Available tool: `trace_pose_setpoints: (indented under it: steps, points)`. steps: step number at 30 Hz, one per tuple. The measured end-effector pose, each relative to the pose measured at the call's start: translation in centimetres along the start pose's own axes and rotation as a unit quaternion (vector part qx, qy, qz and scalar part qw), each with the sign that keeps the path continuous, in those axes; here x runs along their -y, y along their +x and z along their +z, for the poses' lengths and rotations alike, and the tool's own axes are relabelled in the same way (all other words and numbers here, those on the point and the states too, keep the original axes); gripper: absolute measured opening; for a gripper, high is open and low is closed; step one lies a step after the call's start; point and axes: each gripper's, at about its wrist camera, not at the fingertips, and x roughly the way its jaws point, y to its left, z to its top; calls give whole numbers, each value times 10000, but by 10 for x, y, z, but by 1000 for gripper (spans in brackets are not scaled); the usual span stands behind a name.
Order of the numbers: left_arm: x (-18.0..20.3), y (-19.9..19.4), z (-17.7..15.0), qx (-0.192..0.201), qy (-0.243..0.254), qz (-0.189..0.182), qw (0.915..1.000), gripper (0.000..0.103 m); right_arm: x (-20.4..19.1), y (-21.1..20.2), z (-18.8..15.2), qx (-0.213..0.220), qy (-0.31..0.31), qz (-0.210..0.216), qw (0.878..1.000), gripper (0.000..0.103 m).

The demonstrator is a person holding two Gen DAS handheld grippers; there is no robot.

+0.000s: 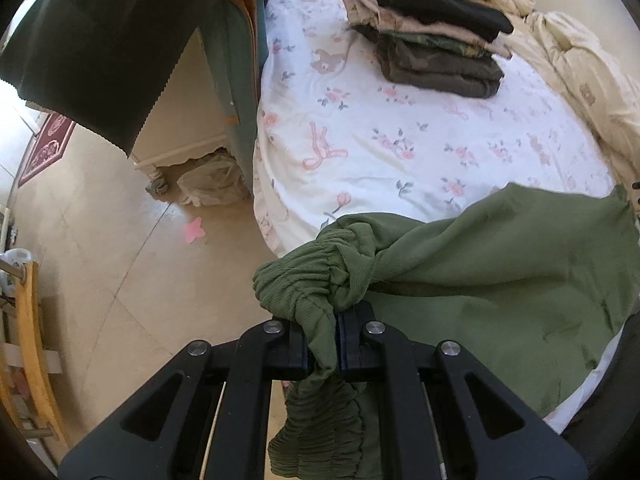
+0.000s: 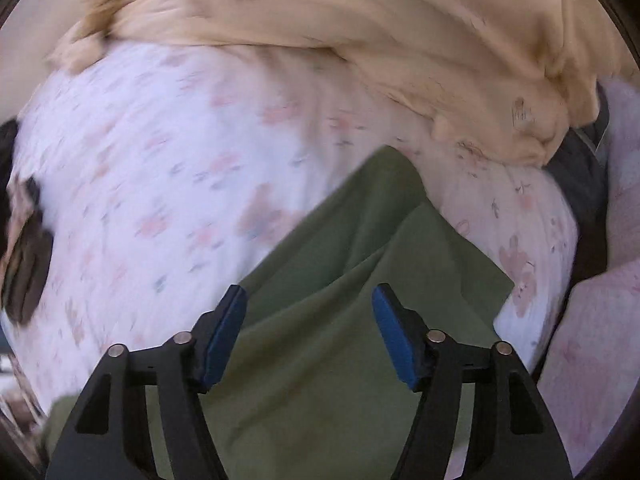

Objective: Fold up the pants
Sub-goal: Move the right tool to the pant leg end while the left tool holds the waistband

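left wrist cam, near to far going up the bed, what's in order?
left gripper clamped on the green pants → bare floral sheet → stack of folded clothes

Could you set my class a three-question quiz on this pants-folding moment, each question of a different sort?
1. True or false: the left claw is shut on the gathered waistband of the green pants.
2. Multiple choice: the right claw is A) shut on the pants, B) open above the pants, C) holding the quilt.
3. Fill in: the stack of folded clothes lies on the floral ____.

Key: 1 true; 2 B; 3 sheet.
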Motion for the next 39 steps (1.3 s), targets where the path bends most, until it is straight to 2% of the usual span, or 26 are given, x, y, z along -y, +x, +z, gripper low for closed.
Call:
trace_pose_setpoints:
  steps: [3,5,7,10,13,15,17,18,21,24,25,26,29,30,32,35,39]
  points:
    - [3,2,1,-80,111,82,9999,8,25,22,12,-220,705,590,9955,56]
    - [5,5,1,-142,224,162,9995,8,25,33,15,-321,668,480,9961,56]
    - [5,10,1,-219,242,199,9993,8,30,46,19,-418,637,65,9971,56]
    - [5,18,2,-312,247,246,9989,8,50,61,19,-703,948,-384,9923,56]
    - [5,22,4,-333,247,242,9988,8,59,62,19,-797,795,-797,9904,56]
    - [5,24,4,-346,255,250,9988,8,68,58,22,-780,735,-1116,9880,56]
    - [5,26,4,-359,240,256,9987,8,80,43,27,-443,921,-1313,9861,56]
    - [5,27,3,-356,236,255,9988,8,84,31,29,-186,995,-1142,9883,56]
    - [5,28,3,-352,220,257,9988,8,78,17,32,-8,957,-493,9942,56]
    - [6,30,2,-377,211,286,9987,8,69,15,33,31,704,-484,9963,56]
    - [6,30,2,-381,212,299,9986,8,72,22,33,-89,798,-505,9955,50]
    - [7,30,2,-378,212,313,9986,8,73,28,31,-218,912,-542,9941,38]
    - [7,31,3,-390,219,335,9984,8,75,48,30,-486,1130,-703,9899,37]
    - [8,32,3,-402,236,351,9983,8,76,54,29,-521,1173,-600,9899,33]
    - [9,34,3,-455,296,386,9978,8,74,56,28,-457,1109,-601,9910,2]
    - [10,34,4,-489,327,392,9975,8,71,45,27,-198,1013,-597,9929,0]
    - [10,35,4,-480,340,368,9976,8,60,19,32,-73,768,-660,9948,0]
